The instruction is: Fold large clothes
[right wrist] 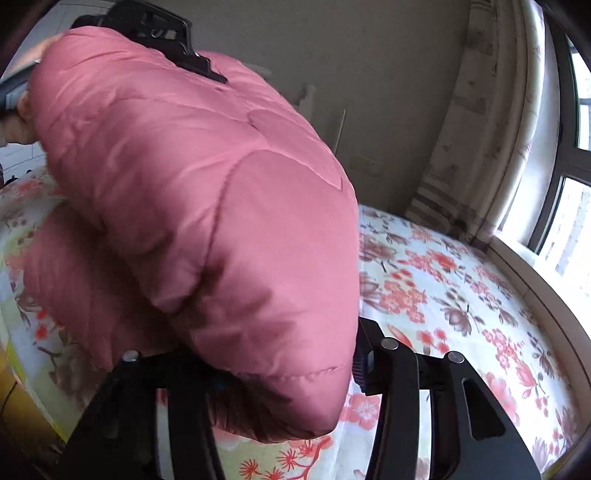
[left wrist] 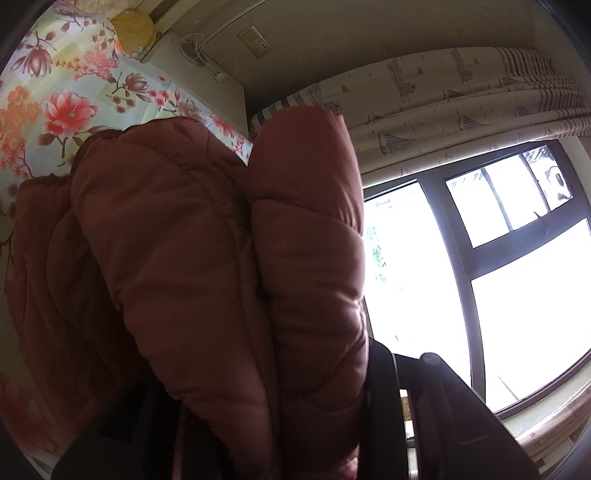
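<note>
A pink quilted puffer jacket [right wrist: 192, 192] is held up over the floral bed sheet [right wrist: 443, 280]. My right gripper [right wrist: 280, 369] is shut on a thick fold of the jacket, which bulges over the jaws. My left gripper [left wrist: 273, 406] is also shut on the jacket [left wrist: 229, 266], which looks dark reddish here and fills the view's middle. The left gripper also shows in the right wrist view [right wrist: 166, 40], clamped on the jacket's far upper edge. A lower part of the jacket [right wrist: 74, 280] hangs onto the sheet.
The floral sheet [left wrist: 66, 96] covers the bed. A window [left wrist: 480, 280] with a patterned curtain [left wrist: 461, 107] is beside the bed. A wall socket [left wrist: 255, 41] and white cable [left wrist: 199, 51] are on the wall. A yellow cushion [left wrist: 133, 26] lies at the bed's far end.
</note>
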`<state>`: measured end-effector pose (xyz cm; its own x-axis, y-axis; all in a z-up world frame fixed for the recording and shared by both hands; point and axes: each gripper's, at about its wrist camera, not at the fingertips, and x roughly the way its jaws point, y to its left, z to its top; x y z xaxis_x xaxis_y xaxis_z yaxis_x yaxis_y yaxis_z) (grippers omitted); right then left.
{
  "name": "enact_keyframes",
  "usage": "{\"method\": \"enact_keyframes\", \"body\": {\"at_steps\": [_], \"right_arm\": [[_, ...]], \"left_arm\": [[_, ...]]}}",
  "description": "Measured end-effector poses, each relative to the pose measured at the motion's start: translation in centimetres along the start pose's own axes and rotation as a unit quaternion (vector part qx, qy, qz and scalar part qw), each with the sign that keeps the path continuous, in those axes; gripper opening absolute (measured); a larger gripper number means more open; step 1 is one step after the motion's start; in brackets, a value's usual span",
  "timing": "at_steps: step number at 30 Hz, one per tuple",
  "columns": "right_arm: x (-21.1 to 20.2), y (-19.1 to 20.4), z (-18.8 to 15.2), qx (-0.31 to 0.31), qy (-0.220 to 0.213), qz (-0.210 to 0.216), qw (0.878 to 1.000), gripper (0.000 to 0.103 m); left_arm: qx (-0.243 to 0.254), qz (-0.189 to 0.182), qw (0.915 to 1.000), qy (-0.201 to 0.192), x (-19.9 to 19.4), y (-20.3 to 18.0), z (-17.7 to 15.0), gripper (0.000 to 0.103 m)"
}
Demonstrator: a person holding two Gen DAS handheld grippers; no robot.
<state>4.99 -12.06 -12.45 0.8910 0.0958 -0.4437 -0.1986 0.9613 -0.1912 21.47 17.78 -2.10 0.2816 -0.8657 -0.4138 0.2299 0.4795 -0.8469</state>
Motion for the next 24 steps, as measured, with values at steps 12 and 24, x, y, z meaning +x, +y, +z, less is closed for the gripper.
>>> {"method": "enact_keyframes", "body": {"at_steps": [12,24], "right_arm": [[-2.6,1.7,2.0,-0.056,-0.077,-0.048,0.994,0.099],[-0.5,-1.2,1.9,-0.025,-0.046,-0.028,0.998,0.028]], "left_arm": [[0.016,0.017,0.9997,0.003,0.2,-1.4,-0.1,0.026],[0.018,0.013,0.9997,0.004,0.5,-2.1,-0.2,0.026]]}}
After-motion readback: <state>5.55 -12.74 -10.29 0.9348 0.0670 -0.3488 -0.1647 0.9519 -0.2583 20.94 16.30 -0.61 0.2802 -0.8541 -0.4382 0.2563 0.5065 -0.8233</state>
